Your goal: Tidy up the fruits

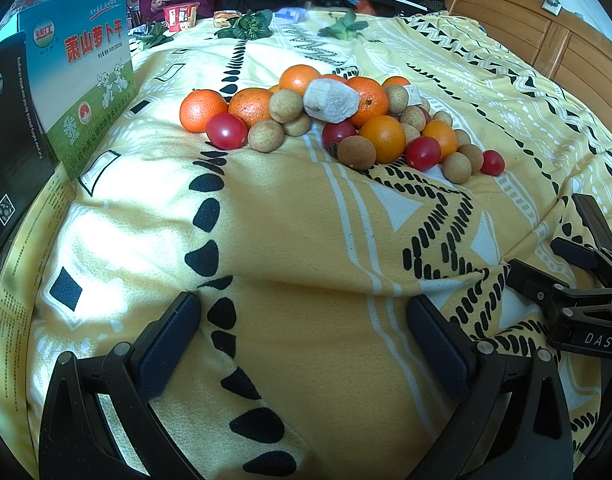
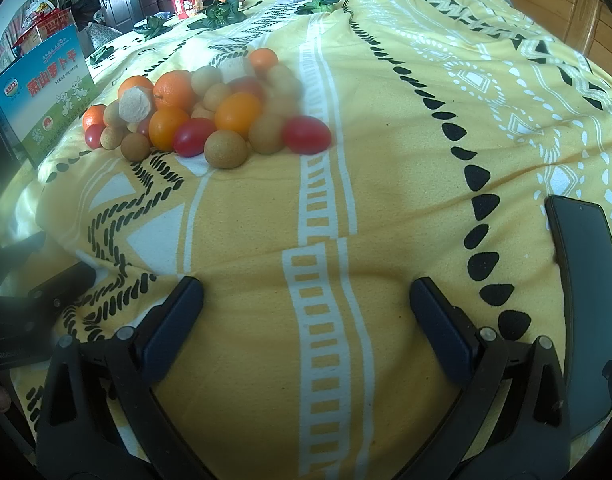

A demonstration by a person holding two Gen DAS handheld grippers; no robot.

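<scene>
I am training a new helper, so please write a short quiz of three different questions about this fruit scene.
1. True or false: the left gripper is holding a fruit.
2. What lies on top of the fruit pile: A) a pale cut root piece, B) a knife, C) a spoon?
3. Fill in: the phone lies on the cloth at the ____ side of the right gripper.

Key: 1 false, both grippers are open and empty; 2 A; 3 right.
</scene>
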